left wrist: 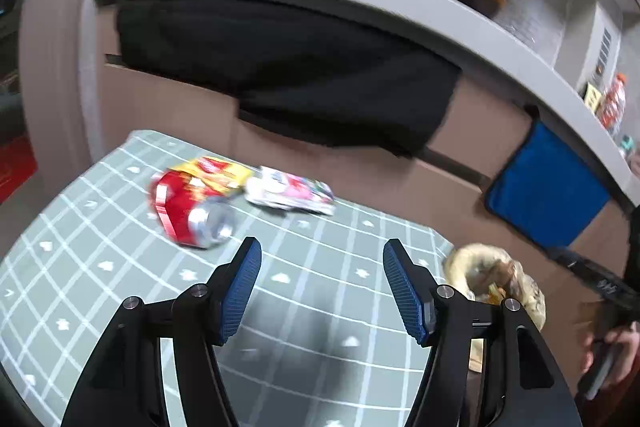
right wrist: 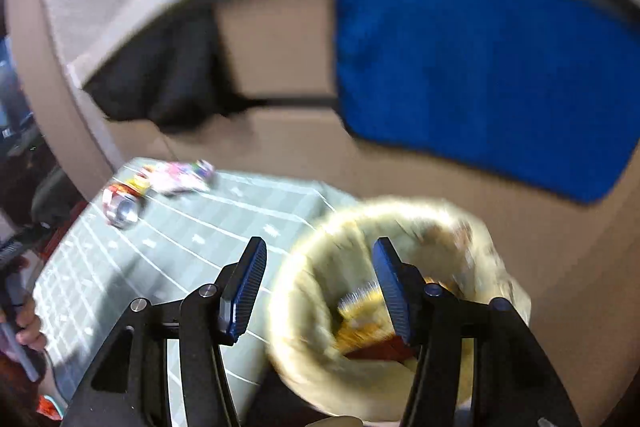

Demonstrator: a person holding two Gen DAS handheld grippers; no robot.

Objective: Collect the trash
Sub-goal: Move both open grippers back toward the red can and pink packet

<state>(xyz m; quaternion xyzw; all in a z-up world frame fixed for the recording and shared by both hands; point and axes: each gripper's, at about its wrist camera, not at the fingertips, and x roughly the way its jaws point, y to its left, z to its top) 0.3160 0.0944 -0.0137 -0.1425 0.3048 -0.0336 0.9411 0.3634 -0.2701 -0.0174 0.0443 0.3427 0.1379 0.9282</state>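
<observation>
While the right tongs [right wrist: 318,289] hang parted over the mouth of the pale, crinkled plastic trash bag [right wrist: 304,339], with nothing pressed between their blue pads, a yellow and red wrapper [right wrist: 366,327] lies inside the bag below them, so this drop looks finished. The left tongs [left wrist: 322,287] stand wide apart and empty above the grey-green checked cloth of the bench [left wrist: 312,307]. The next piece to fetch, I judge, is the crushed red and silver drink can [left wrist: 188,213], lying on its side just beyond the left pad. To take it well, the tongs should straddle the dented body across its narrow width rather than its ends, since a round can may roll away under a glancing touch. Just past it, touching it, lies a yellow and red snack packet [left wrist: 216,173], and beside that a white and pink foil wrapper [left wrist: 290,191]; both are flat and need a low pinch at an edge.
</observation>
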